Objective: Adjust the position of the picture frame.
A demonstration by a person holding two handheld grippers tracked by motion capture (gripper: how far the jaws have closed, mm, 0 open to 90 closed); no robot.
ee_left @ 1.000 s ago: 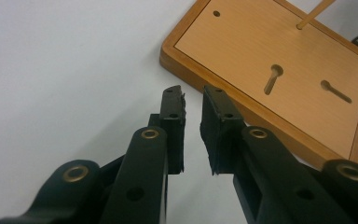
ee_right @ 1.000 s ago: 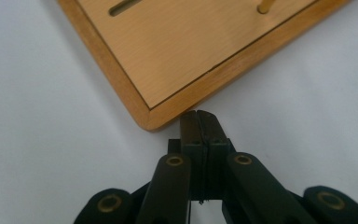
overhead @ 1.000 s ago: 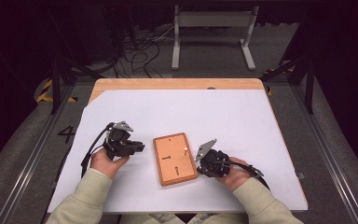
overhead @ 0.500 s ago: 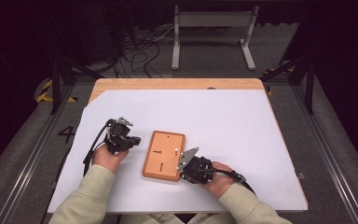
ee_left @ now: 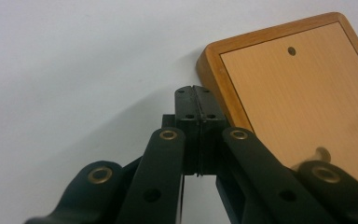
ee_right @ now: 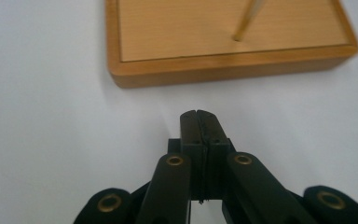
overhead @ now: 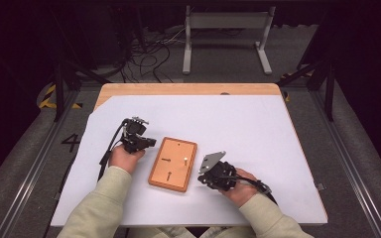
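Note:
A flat wooden board (overhead: 173, 164) with a raised rim lies on the white sheet between my two grippers. A thin brass pin (ee_right: 247, 19) stands up from its face, and a small hole (ee_left: 292, 50) sits near one end. My left gripper (overhead: 152, 143) is shut, with its tips (ee_left: 196, 88) right beside the board's (ee_left: 303, 84) near corner. To the right of the board, my right gripper (overhead: 202, 177) is also shut and empty. Its tips (ee_right: 198, 113) stop a short way from the board's (ee_right: 223, 32) long edge.
A white sheet (overhead: 258, 129) covers most of the wooden table (overhead: 188, 89). Beyond the far edge, a metal stand (overhead: 225, 20) and loose cables (overhead: 149, 49) sit on the floor. Dark floor drops away at both sides.
The board slid left and turned as my right gripper pushed it. The right gripper has since backed off to the right. My left gripper shifted slightly toward the board.

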